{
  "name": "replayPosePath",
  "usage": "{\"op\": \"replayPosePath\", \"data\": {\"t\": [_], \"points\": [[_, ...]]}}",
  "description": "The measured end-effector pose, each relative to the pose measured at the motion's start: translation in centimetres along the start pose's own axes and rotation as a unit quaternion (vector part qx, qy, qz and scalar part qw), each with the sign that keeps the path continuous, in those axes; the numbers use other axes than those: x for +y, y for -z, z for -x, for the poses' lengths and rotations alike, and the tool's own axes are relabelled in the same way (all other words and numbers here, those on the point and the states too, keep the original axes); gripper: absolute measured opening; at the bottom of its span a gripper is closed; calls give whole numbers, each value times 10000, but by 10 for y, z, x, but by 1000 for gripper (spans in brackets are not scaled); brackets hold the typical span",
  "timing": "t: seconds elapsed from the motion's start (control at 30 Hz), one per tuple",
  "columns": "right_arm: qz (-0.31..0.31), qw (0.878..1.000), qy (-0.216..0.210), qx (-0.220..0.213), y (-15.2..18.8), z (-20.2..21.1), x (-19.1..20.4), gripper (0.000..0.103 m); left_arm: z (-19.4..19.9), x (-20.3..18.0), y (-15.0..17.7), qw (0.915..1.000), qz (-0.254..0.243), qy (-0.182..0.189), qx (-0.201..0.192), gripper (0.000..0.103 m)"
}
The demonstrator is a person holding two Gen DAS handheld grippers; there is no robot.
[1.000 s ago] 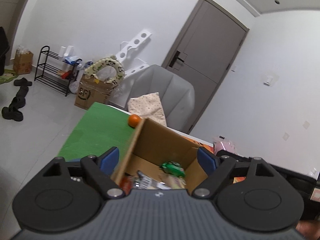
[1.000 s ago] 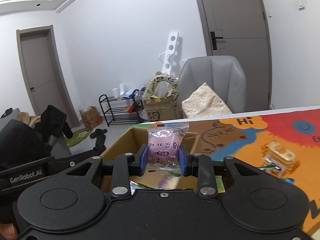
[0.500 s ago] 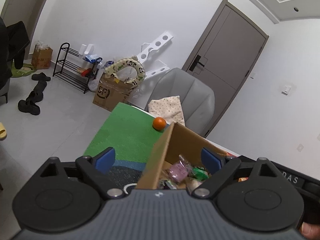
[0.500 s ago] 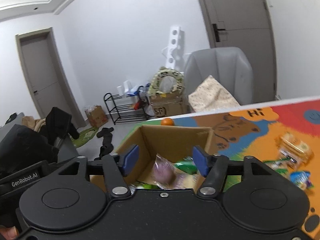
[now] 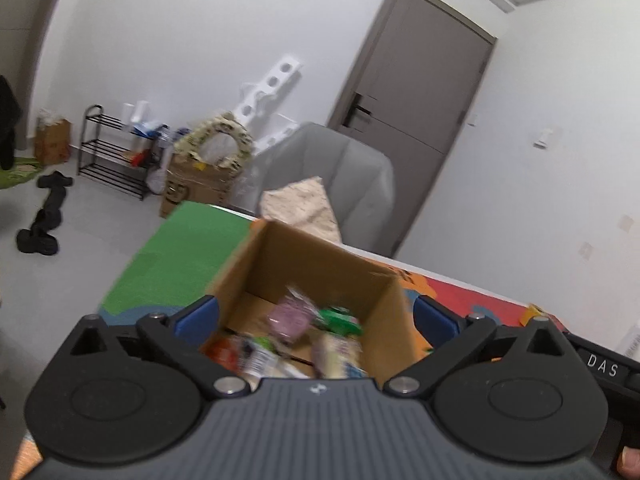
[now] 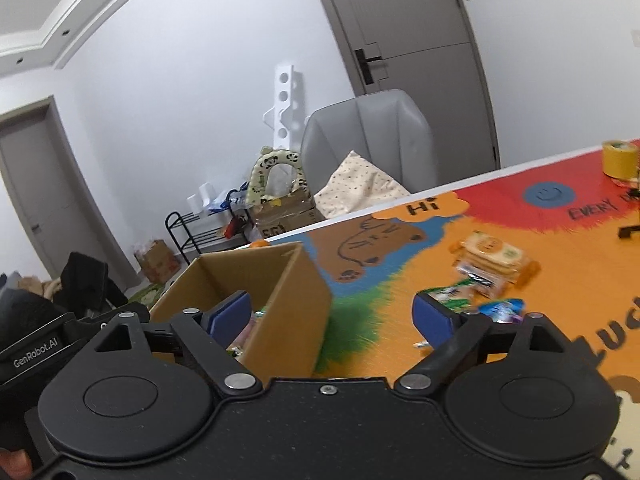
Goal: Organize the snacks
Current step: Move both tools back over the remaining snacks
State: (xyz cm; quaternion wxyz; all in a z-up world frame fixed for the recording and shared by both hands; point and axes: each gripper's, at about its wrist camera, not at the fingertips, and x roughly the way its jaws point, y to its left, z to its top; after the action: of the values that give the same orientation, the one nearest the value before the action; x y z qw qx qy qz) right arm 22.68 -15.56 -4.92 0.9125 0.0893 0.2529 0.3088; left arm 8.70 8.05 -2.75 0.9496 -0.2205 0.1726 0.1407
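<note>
My left gripper (image 5: 316, 316) hangs over the near end of the cardboard box (image 5: 276, 264); its jaws are opening, already wide, blue pads (image 5: 198, 317) standing outside both box walls, nothing pressed between them. My right gripper (image 6: 332, 314) is opening too; its left pad sits above the box's interior, its right pad over the mat, with only the box's near corner (image 6: 288, 320) in the gap and no contact from either pad.

Inside the box: pink packet (image 5: 290, 318) on top of the pile, green wrapper (image 5: 338, 318) just beside it, more blurred wrappers nearer me, labels unreadable.

On the colourful mat (image 6: 380, 320), right of the box and apart from it: loose snacks, namely a green packet (image 6: 450, 294), a blue packet (image 6: 500, 308), and a stack of cracker packs (image 6: 490, 256) just behind them.

Farther back: an orange (image 6: 259, 243) at the mat edge behind the box, yellow tape roll (image 6: 619, 158) at the far right of the table. Beyond the table, a grey chair (image 6: 368, 136) with a spotted cushion (image 6: 360, 184).
</note>
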Motion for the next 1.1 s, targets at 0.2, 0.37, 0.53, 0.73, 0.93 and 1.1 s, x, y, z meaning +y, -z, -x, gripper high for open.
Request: {"op": "replayPosePath", "data": {"t": [0.2,0.37,0.53,0.73,0.93,1.1], "points": [[-134,9997,76,-187,0,21,-23,100,0,-36,5,9994,-343,56,20,103],[-240,9993,127,-273,2,32,-42,103,-2,-62,13,9978,-634,193,75,103],[-437,9982,225,-337,4,44,-63,103,-5,-83,22,9958,-847,329,140,103],[-581,9968,343,-423,5,56,-85,103,-7,-104,31,9940,-970,467,173,103],[-725,9955,441,-420,9,60,-105,103,-11,-123,40,9909,-1143,669,233,103],[-887,9938,523,-418,11,59,-124,103,-18,-140,47,9874,-1335,805,289,103]]}}
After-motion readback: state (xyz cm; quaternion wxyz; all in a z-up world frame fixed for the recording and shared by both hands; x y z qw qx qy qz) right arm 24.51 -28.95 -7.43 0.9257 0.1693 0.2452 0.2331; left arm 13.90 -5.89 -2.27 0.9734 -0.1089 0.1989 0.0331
